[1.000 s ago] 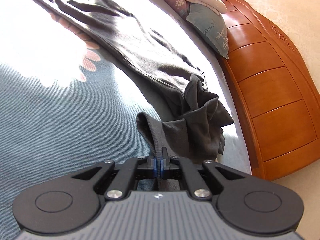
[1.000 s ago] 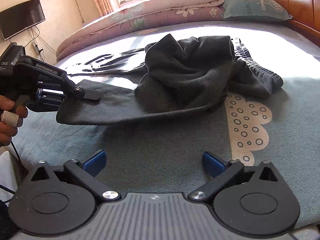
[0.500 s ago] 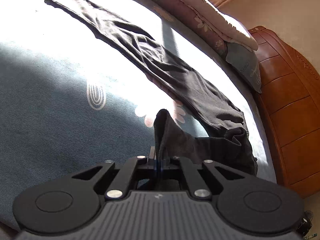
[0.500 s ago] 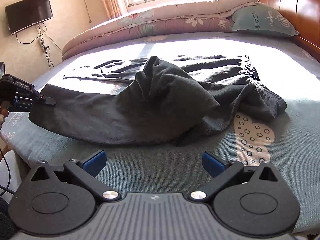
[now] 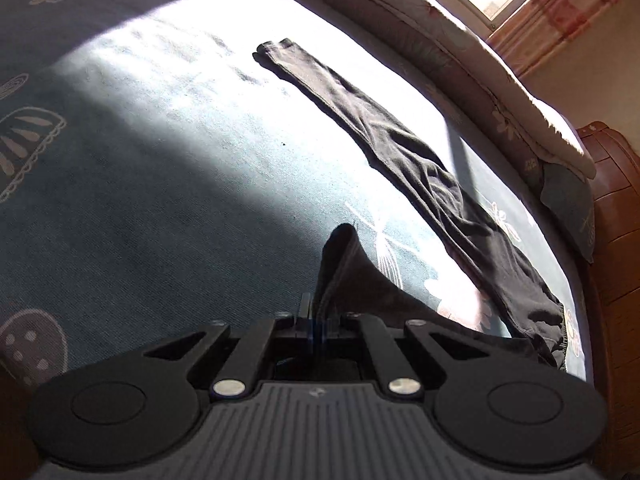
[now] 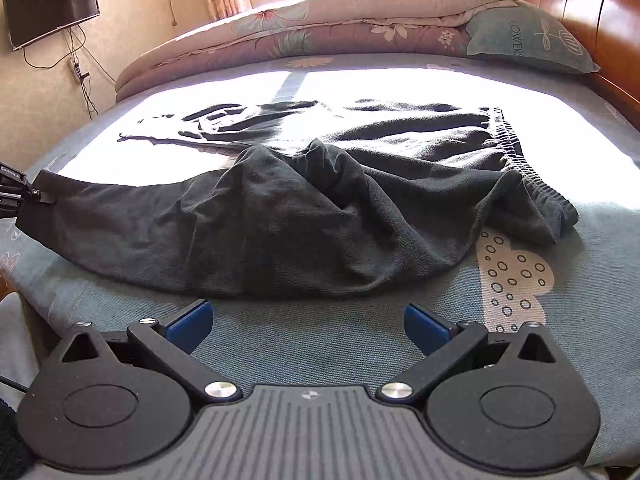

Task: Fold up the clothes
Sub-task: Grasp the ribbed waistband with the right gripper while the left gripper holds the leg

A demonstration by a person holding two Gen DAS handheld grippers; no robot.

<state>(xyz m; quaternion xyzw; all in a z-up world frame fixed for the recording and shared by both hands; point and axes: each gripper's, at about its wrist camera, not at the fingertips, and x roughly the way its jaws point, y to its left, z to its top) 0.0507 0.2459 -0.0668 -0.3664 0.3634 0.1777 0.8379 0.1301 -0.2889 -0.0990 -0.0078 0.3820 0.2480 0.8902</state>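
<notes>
**Now: trouser cuff pinched, leg drawn out**

Left gripper (image 5: 318, 326) clamped tight on one cuff of the dark trousers (image 6: 304, 216); that leg lifted off the bed (image 6: 340, 344), stretched toward the edge. Other leg flat in sun, waistband near the headboard (image 6: 580, 4). Right gripper (image 6: 308, 326) above bare sheet near the trousers, jaws wide apart, nothing between them.

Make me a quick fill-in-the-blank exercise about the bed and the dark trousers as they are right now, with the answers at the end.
1. The left gripper has its jaws shut on one ____ of the dark trousers.
2. The right gripper has its jaws ____.
3. The trousers lie on the ____.
4. On the wall hangs a ____.

Answers: leg end; open; bed; television
</notes>
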